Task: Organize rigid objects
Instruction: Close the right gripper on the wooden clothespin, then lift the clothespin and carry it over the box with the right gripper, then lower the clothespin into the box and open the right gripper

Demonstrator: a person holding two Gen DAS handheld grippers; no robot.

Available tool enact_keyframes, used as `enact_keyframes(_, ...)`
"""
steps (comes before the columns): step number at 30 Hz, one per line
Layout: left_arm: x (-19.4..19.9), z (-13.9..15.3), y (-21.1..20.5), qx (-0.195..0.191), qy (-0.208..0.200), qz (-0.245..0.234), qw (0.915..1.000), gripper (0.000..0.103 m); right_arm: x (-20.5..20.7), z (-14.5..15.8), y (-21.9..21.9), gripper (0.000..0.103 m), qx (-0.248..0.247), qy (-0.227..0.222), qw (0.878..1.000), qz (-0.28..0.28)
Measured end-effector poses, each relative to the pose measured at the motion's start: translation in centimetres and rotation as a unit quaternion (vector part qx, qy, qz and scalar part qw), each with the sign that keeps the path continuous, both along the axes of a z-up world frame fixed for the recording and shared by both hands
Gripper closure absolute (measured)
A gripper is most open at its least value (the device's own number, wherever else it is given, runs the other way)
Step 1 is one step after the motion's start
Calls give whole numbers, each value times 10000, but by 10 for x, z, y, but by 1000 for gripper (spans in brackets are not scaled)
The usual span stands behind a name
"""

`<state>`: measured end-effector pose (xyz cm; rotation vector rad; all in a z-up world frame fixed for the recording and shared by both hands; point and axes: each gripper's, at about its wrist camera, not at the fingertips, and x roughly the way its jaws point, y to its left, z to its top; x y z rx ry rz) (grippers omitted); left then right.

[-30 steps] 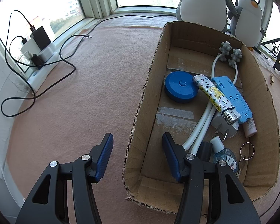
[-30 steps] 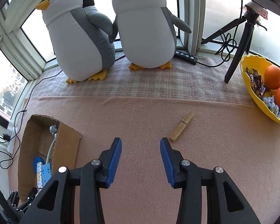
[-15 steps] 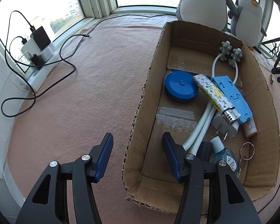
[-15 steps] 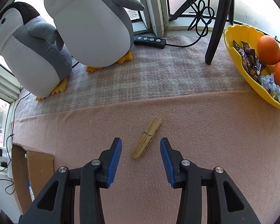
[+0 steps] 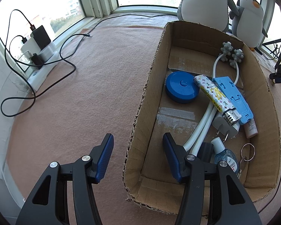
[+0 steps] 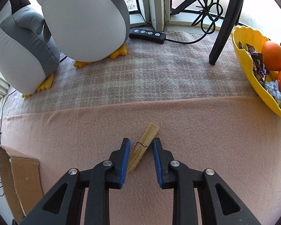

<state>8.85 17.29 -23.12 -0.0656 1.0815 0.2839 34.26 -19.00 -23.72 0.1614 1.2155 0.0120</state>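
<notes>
A wooden clothespin (image 6: pixel 143 147) lies on the pink blanket. My right gripper (image 6: pixel 141 143) is open, its blue pads on either side of the clothespin, not touching it. My left gripper (image 5: pixel 137 140) is open and empty, straddling the left wall of the cardboard box (image 5: pixel 140 112). The box holds a blue round case (image 5: pixel 179 89), a patterned tube (image 5: pixel 215 95), a light blue holder (image 5: pixel 234 99), a white plug (image 5: pixel 224 127), white cables, a small sanitizer bottle (image 5: pixel 224 153) and keys (image 5: pixel 247 153). A corner of the box shows in the right wrist view (image 6: pixel 18 178).
Two plush penguins (image 6: pixel 80 18) stand at the back. A yellow bowl (image 6: pixel 249 71) with oranges and sweets is at the right. A tripod leg (image 6: pixel 223 28) and black remote (image 6: pixel 148 34) sit near the window. Power strip and cables (image 5: pixel 37 56) lie left of the box.
My right gripper has moved forward and down to the clothespin, which now lies between its fingers, and its jaws have narrowed. The left gripper has stayed still.
</notes>
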Motion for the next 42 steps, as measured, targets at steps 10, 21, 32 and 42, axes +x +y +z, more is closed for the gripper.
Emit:
enact_keyframes(10,0,0,0,1,2,0,10000,49,-14,4,5,91,148,-111,9996,235)
enact_keyframes(21,-1,-1,1,2,5,-1,10000,49,-76,56,58,91,556,-632,9885,1257)
enact_keyframes(32,-1,-1,2,-21,14,3,10000,49,-133,80,146,91,786,-762,9628,2471)
enact_keyframes(42,-4,1,2,-13,21,20,10000,49,-171,79,202,91,675,-813,9410,3216)
